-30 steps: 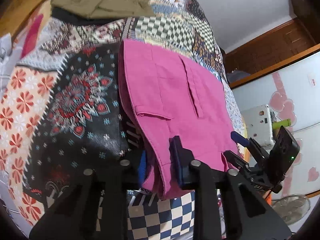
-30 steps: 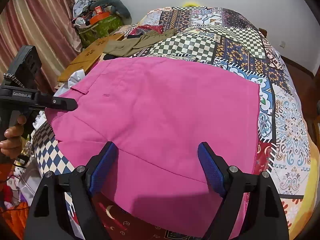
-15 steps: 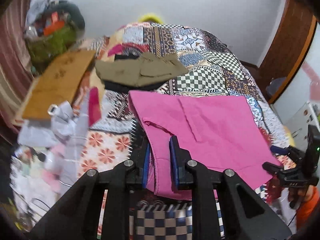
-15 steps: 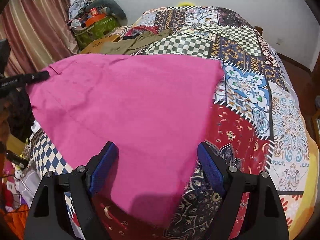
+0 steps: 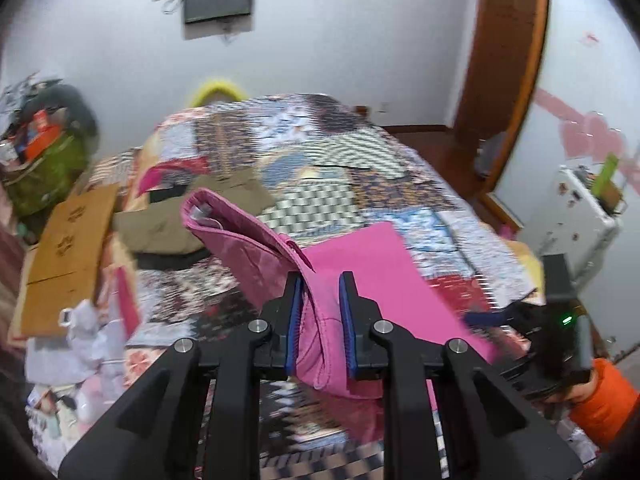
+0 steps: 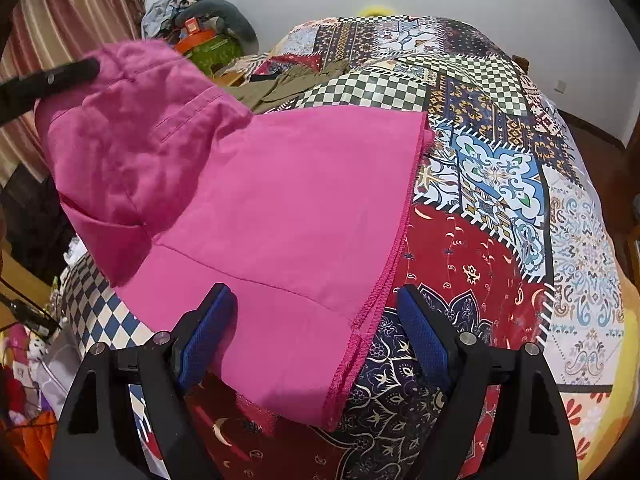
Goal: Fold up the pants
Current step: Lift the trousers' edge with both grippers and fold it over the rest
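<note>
The pink pants (image 6: 280,208) lie on the patchwork bedspread (image 6: 500,160), their hem edge toward the right. My left gripper (image 5: 320,320) is shut on the pants' waistband end (image 5: 248,244) and holds it lifted off the bed. The lifted waist part with its pocket shows at the left of the right wrist view (image 6: 132,140), with the left gripper's finger (image 6: 52,80) on it. My right gripper (image 6: 312,336) is open and empty, low over the near part of the pants. It also shows at the right of the left wrist view (image 5: 500,316).
Olive folded clothes (image 5: 172,224) lie farther up the bed. Cardboard (image 5: 68,248) and loose clutter (image 5: 72,344) sit at the bed's left side. A green bag pile (image 6: 208,40) stands by the curtain. A white appliance (image 5: 580,216) stands at the right.
My left gripper has lifted the waist end higher and swung it, so the pants fold up at the left. The pants' far edge slid left across the bed. My right gripper stayed open.
</note>
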Action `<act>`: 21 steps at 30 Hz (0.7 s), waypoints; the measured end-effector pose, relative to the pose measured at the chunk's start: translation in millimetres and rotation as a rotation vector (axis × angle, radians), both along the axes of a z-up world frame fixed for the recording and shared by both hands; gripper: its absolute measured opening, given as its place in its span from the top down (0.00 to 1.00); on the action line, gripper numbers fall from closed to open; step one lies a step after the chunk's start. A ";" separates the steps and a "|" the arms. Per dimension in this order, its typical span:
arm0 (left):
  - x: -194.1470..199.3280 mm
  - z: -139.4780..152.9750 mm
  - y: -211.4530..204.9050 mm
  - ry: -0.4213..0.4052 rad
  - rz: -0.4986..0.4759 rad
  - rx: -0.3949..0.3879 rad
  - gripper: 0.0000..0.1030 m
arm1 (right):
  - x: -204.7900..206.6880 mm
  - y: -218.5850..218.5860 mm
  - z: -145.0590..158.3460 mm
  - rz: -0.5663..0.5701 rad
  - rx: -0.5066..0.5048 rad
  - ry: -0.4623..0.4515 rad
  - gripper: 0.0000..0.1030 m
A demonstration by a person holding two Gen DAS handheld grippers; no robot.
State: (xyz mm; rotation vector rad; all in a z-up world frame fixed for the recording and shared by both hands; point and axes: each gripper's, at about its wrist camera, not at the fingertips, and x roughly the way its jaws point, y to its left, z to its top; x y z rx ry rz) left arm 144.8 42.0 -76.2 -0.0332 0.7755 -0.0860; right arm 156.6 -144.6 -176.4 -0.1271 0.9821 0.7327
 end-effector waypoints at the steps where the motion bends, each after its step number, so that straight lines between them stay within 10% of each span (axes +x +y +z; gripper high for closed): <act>1: 4.5 -0.7 -5.6 0.007 -0.025 -0.018 0.83 | -0.8 0.0 -0.2 -0.004 0.004 -0.002 0.20; 21: 48.3 -42.2 -79.5 0.153 -0.230 -0.160 0.85 | 5.3 -7.4 -3.6 -0.017 0.044 0.005 0.20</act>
